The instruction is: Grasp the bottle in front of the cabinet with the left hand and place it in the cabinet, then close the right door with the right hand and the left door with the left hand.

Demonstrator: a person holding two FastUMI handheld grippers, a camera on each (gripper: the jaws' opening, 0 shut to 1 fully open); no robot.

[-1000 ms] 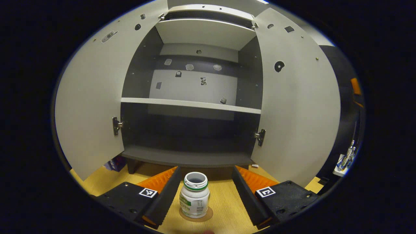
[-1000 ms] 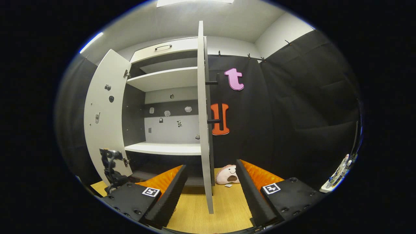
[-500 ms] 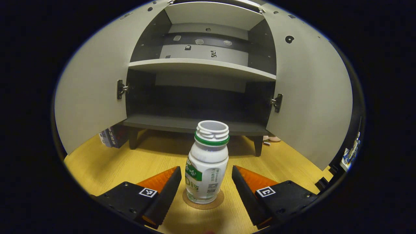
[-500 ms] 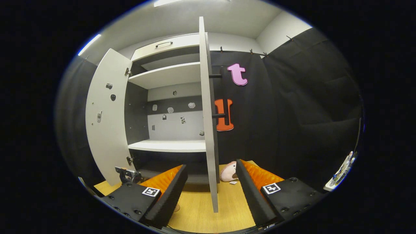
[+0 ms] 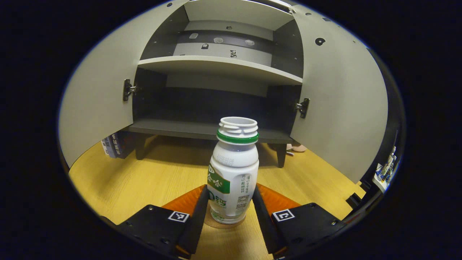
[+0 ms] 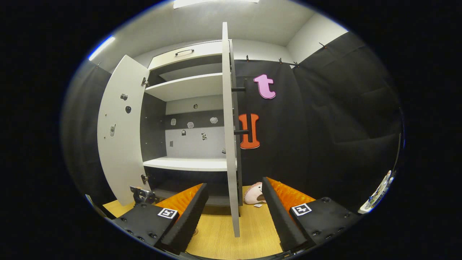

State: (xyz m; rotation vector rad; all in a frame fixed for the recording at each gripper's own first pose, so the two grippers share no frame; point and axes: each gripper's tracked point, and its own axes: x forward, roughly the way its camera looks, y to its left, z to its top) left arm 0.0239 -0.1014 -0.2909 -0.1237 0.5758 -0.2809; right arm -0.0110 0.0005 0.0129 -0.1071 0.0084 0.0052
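A white bottle (image 5: 234,173) with a green neck ring and no cap stands upright on a round coaster (image 5: 216,224) on the wooden floor, in front of the open cabinet (image 5: 202,130). In the left gripper view my left gripper (image 5: 230,207) has both fingers pressed against the bottle's lower sides. The left door (image 5: 101,97) and right door (image 5: 343,104) stand wide open. In the right gripper view my right gripper (image 6: 234,202) is open, and the right door (image 6: 231,144) stands edge-on beyond its fingers, apart from them.
A pale shelf (image 5: 216,66) divides the cabinet above its dark bottom shelf. A box (image 5: 113,144) sits on the floor under the cabinet's left side. A plush toy (image 6: 254,193) lies behind the right door. Small items (image 5: 388,168) stand at the far right.
My left gripper dropped low and moved in around the bottle, and its fingers closed from wide apart onto the bottle's sides. My right gripper barely shifted.
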